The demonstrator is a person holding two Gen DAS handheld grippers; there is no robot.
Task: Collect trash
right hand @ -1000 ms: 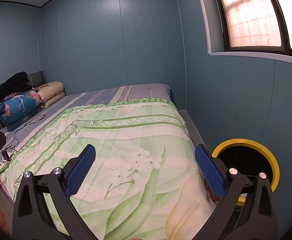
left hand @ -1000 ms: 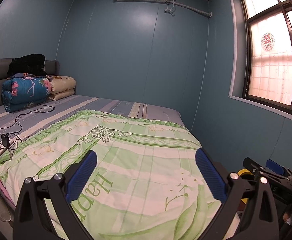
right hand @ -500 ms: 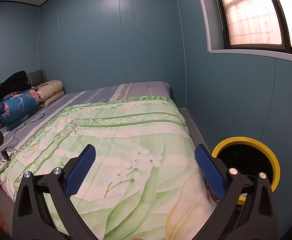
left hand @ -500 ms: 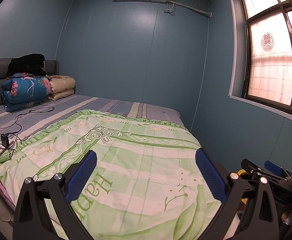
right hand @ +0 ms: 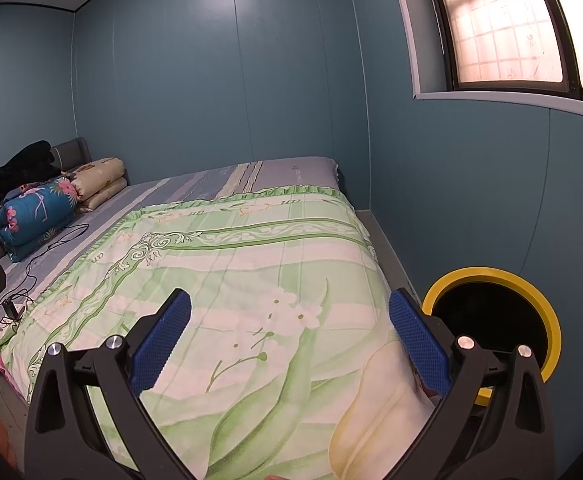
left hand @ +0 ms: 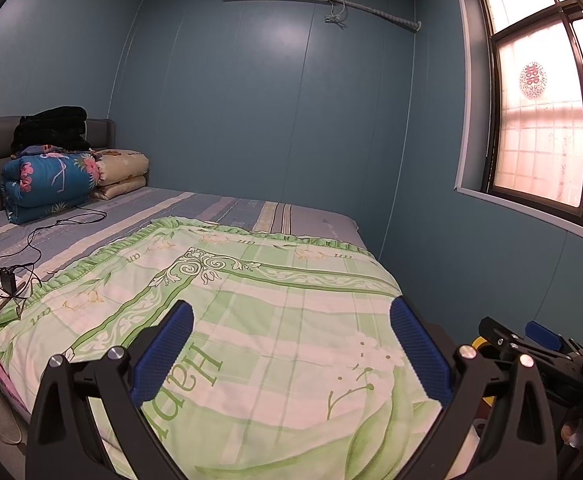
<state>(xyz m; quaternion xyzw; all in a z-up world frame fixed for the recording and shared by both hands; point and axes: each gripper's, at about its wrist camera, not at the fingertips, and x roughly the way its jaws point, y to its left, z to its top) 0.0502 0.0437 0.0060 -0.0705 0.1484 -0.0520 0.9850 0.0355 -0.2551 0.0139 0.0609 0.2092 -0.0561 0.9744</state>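
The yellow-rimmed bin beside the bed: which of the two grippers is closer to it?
The right gripper is closer; the yellow-rimmed bin opens just past its right finger. From the left gripper, the bin is further right, mostly hidden behind the right gripper.

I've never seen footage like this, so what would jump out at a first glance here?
The big green floral quilt spread over the bed fills both views. Two open grippers with blue pads frame it, the left and the right, both empty. A yellow-rimmed bin stands beside the bed below the window.
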